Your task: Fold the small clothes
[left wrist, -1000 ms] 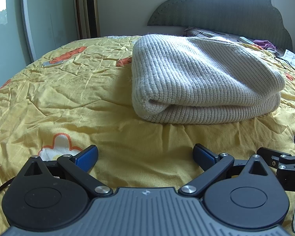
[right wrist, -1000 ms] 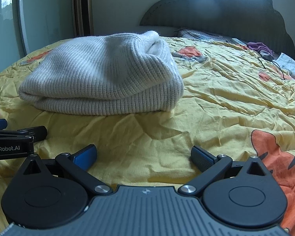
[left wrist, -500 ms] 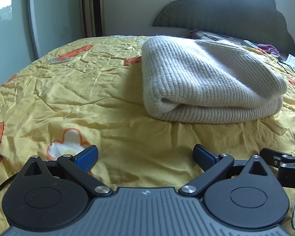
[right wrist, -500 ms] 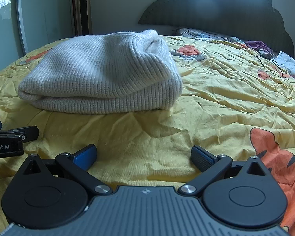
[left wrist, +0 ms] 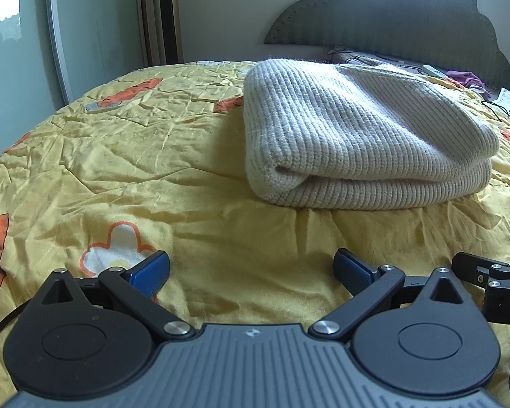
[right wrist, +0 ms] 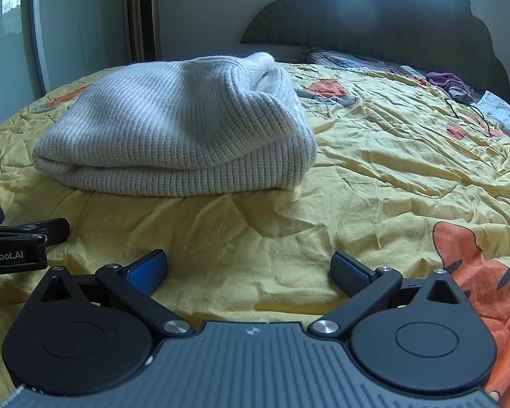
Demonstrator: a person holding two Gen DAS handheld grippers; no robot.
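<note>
Sweater: The cream ribbed knit sweater [left wrist: 363,142] lay folded in a thick bundle on the yellow quilt [left wrist: 146,156], ahead of both our grippers and well apart from them; in the right wrist view it sat left of centre [right wrist: 180,136].
Fold: Two stacked layers showed along the near edge, the rounded fold at the left end; we judged the folding all but done.
Step in hand: We judged the work now was to finish cleanly, keeping the claws clear of the near edge so the layers were not dragged open, and pressing down only if the top layer sprang up.
Left gripper: Our left gripper [left wrist: 251,270] stood wide open, holding nothing, its blue pads [left wrist: 153,270] just over the quilt.
Right gripper: Our right gripper [right wrist: 248,270] was equally wide and empty, nothing touching its pads.
Surroundings: A dark scalloped headboard [right wrist: 391,27] rose at the far end, purple cloth [right wrist: 447,80] near it.
</note>
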